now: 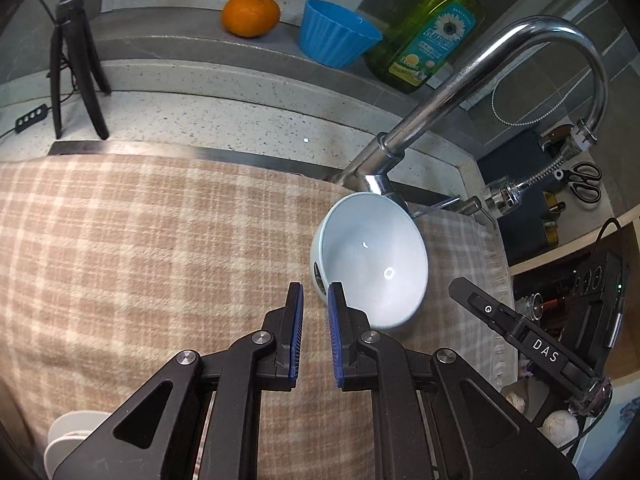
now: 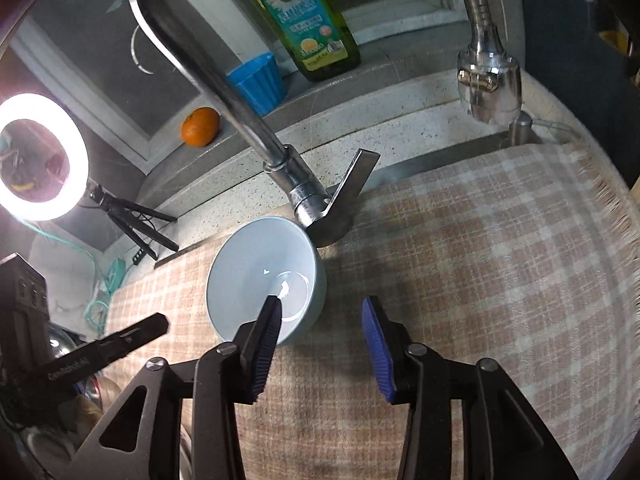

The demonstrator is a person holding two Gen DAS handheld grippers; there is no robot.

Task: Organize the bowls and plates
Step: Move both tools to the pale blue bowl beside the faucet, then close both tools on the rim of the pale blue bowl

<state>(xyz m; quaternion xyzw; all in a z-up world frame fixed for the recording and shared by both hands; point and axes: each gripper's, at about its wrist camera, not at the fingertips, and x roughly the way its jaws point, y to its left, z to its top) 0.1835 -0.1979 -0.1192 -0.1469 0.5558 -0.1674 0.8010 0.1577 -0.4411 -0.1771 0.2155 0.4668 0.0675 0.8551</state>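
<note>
From my left wrist camera, the left gripper [image 1: 315, 292] stands slightly apart, pinching nothing, just beside the pale bowl [image 1: 370, 260] on the checked cloth [image 1: 140, 240]; "DAS" shows on the right gripper [image 1: 520, 332]. Right wrist camera: the right gripper's jaws are spread, empty; only here the ring light [image 2: 42, 156].

A bowl [image 1: 372, 260] sits on the cloth [image 1: 140, 240] just before the tap [image 1: 460, 92], with an orange [image 1: 250, 14], cup [image 1: 336, 32] and bottle [image 1: 432, 32] behind it.
</note>
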